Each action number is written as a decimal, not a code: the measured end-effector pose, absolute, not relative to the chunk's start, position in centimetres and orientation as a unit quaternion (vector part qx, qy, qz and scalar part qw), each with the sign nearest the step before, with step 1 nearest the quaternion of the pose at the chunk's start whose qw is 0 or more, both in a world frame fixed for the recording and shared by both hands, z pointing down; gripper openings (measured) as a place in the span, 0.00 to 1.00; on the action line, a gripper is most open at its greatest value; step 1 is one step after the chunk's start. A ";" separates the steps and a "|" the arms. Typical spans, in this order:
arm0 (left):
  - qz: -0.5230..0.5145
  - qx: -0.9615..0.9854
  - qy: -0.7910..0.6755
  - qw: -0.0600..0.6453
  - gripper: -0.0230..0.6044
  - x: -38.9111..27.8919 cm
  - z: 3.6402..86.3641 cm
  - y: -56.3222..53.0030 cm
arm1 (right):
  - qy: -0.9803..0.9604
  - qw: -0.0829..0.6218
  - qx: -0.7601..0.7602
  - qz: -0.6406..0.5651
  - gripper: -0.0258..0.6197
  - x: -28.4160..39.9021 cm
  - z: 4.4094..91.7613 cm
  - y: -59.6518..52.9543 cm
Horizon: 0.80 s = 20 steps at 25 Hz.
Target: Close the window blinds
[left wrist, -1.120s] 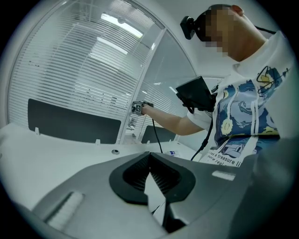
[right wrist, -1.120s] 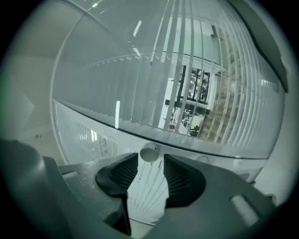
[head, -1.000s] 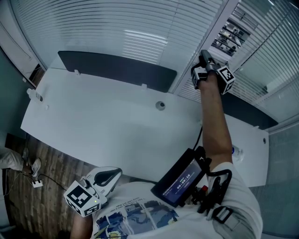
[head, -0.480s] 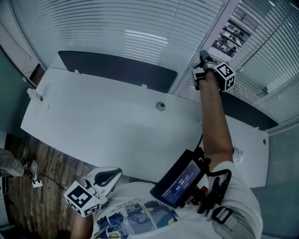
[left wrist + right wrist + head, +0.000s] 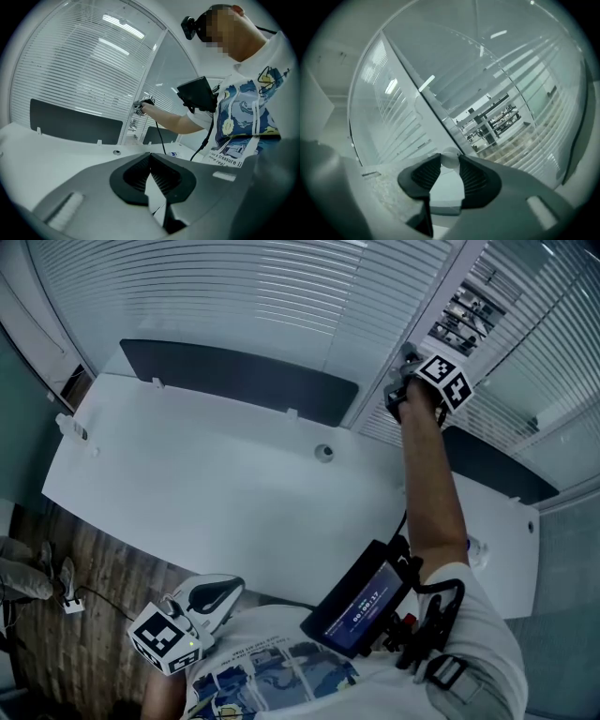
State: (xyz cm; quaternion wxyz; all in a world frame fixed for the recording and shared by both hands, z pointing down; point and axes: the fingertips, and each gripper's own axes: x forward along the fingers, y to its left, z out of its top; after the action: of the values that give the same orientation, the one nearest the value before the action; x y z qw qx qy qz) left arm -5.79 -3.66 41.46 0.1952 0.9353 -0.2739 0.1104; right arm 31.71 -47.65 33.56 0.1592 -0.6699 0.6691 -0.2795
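Step in hand: by my reading, taking hold of the blinds' control; no closing of the slats on the side the right gripper faced was evident yet.
Right tongs: the right gripper (image 5: 410, 358), raised beside the pale window post (image 5: 427, 296), had just been closing its jaws. Their tips were clamped on a small white rounded knob (image 5: 450, 158).
Left tongs: the left gripper (image 5: 150, 155) hung low by the person's body at the near edge of the wide white desk (image 5: 187, 484), tips together with nothing between them.
Blinds: the white horizontal slatted blinds (image 5: 234, 296) hung behind the desk. The panel left of the post looked nearly shut. In the right-hand panel (image 5: 534, 352) the slats stood open, with shelving visible through them.
Next move: probably a twist or pull on the knob. Small and round, it could slip, so a steady pinch seemed needed. Which direction closes the slats could not be told.
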 end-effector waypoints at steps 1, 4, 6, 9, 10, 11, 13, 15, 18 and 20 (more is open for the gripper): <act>0.110 0.935 -0.275 0.195 0.04 -5.8 41.5 -3.6 | 0.669 0.144 -0.677 -0.269 0.24 31.7 33.5 -47.6; 0.110 0.935 -0.276 0.195 0.04 -5.9 41.5 -3.6 | 0.669 0.105 -0.694 -0.244 0.24 31.6 33.5 -47.6; 0.109 0.934 -0.277 0.195 0.04 -5.9 41.5 -3.6 | 0.669 0.076 -0.704 -0.228 0.24 31.5 33.5 -47.7; 0.108 0.935 -0.278 0.194 0.04 -5.9 41.4 -3.6 | 0.666 0.030 -0.719 -0.197 0.24 31.5 33.4 -47.7; 0.108 0.935 -0.278 0.193 0.04 -5.9 41.4 -3.6 | 0.665 0.017 -0.723 -0.188 0.24 31.4 33.4 -47.7; 0.108 0.935 -0.278 0.193 0.04 -5.9 41.4 -3.5 | 0.664 0.002 -0.727 -0.177 0.24 31.4 33.3 -47.7; 0.107 0.934 -0.279 0.193 0.04 -6.0 41.4 -3.5 | 0.661 -0.029 -0.734 -0.153 0.24 31.3 33.3 -47.7; 0.106 0.934 -0.280 0.194 0.04 -6.0 41.4 -3.4 | 0.658 -0.053 -0.739 -0.134 0.24 31.2 33.3 -47.7; 0.106 0.934 -0.280 0.194 0.04 -6.1 41.4 -3.4 | 0.651 -0.085 -0.746 -0.108 0.24 31.2 33.3 -47.7; 0.106 0.934 -0.281 0.195 0.04 -6.1 41.4 -3.4 | 0.648 -0.099 -0.749 -0.097 0.23 31.2 33.2 -47.8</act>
State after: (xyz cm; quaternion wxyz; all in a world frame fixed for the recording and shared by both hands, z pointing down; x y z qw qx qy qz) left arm -6.08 -3.38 41.38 0.1949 0.9338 -0.2809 0.1058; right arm 31.18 -47.76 33.23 -0.0990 -0.7489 0.6481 -0.0969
